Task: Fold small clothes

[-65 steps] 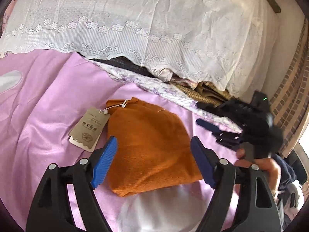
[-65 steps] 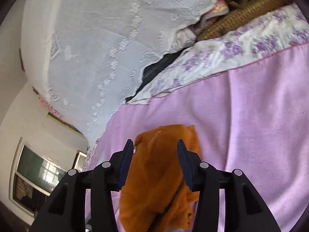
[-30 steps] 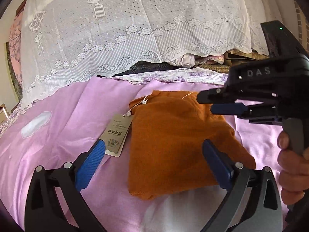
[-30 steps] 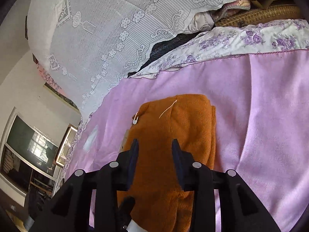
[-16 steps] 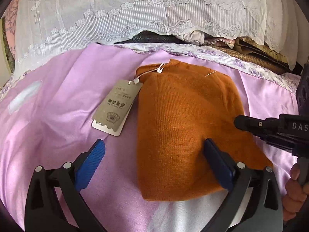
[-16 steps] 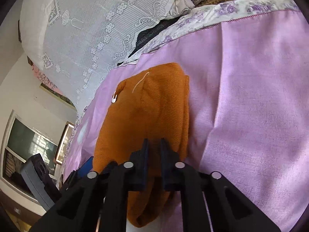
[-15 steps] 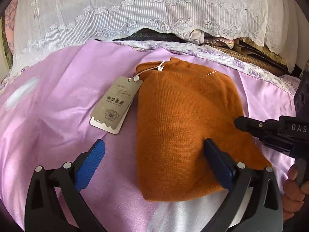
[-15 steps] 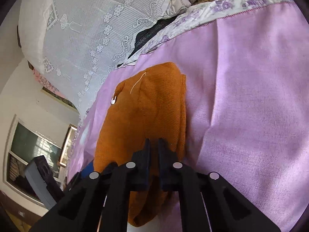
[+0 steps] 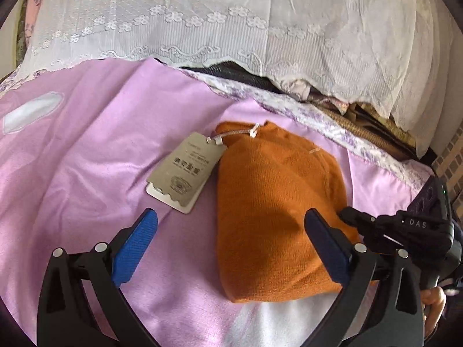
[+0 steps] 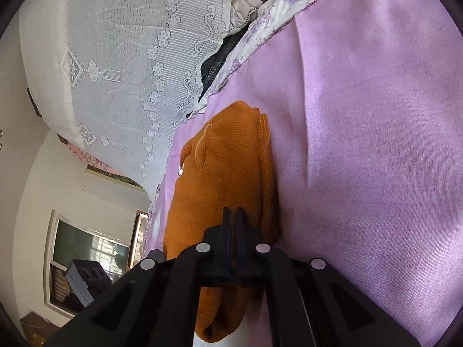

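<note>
Tag [image 9: 186,171] print unreadable; orange garment [image 9: 277,217] near corner hidden behind left hand-held gripper [image 9: 231,245].

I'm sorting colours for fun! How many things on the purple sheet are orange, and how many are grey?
Orange: 1, the folded orange garment
Grey: 1, the paper tag tied to it
Total: 2

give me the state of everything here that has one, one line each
orange garment: folded into a compact bundle, lying on the pink sheet
tag: tied to the garment by a string, flat on the sheet beside it
left hand-held gripper: open, jaws wide, above the garment's near end
right hand-held gripper: shut, jaws just closed, at the garment's right edge; no cloth seen between them
lace cover: draped over a pile behind
</note>
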`<state>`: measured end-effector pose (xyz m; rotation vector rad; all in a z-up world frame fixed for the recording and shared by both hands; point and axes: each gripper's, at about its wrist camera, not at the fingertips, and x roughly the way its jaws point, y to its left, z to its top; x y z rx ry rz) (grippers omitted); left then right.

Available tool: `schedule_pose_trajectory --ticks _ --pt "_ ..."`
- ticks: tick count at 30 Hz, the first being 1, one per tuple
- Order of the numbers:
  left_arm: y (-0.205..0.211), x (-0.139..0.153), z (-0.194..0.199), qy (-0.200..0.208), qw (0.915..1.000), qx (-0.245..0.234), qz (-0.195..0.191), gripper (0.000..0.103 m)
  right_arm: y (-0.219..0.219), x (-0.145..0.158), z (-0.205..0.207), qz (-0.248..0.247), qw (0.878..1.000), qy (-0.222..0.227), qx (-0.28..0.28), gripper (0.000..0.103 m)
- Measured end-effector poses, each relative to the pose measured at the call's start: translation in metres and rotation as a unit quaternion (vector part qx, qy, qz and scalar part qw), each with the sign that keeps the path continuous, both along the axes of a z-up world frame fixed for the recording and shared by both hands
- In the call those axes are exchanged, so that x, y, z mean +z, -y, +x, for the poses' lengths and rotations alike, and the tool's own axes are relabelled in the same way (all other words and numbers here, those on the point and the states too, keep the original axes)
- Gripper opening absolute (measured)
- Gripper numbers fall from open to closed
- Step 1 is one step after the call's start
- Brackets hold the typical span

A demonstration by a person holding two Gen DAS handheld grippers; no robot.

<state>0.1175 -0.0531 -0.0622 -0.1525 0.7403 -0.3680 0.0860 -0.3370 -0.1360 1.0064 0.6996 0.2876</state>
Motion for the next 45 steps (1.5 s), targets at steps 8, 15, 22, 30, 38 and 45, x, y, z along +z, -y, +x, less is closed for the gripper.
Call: schedule_pose_trajectory --ticks 8,15,22,30,38,45 --pt "0.001 -0.016 0.021 -0.046 0.9985 0.018 0.026 0.099 -0.040 0.040 -0.006 -0.092 0.992 0.063 0.051 0.044" --pt "0.000 -0.028 0.025 -0.069 0.9974 0.005 0.022 0.099 -0.042 0.016 -0.004 -0.132 0.990 0.017 0.052 0.020" --pt "-0.028 -0.012 -0.007 -0.030 0.9992 0.027 -0.004 0.098 -0.030 0.024 -0.046 -0.079 0.995 0.053 0.016 0.041" --pt "-0.032 0.007 -0.064 0.039 0.9989 -0.006 0.023 0.098 -0.022 0.025 -0.073 -0.031 0.999 0.037 0.015 0.048" --pt "0.005 -0.008 -0.067 0.034 0.9899 -0.043 0.131 0.098 -0.045 0.022 -0.064 -0.041 0.997 0.005 0.059 0.060" --pt "-0.003 -0.014 -0.061 0.017 0.9917 -0.023 0.125 0.098 -0.053 0.020 -0.060 -0.050 0.997 -0.016 0.063 0.062"
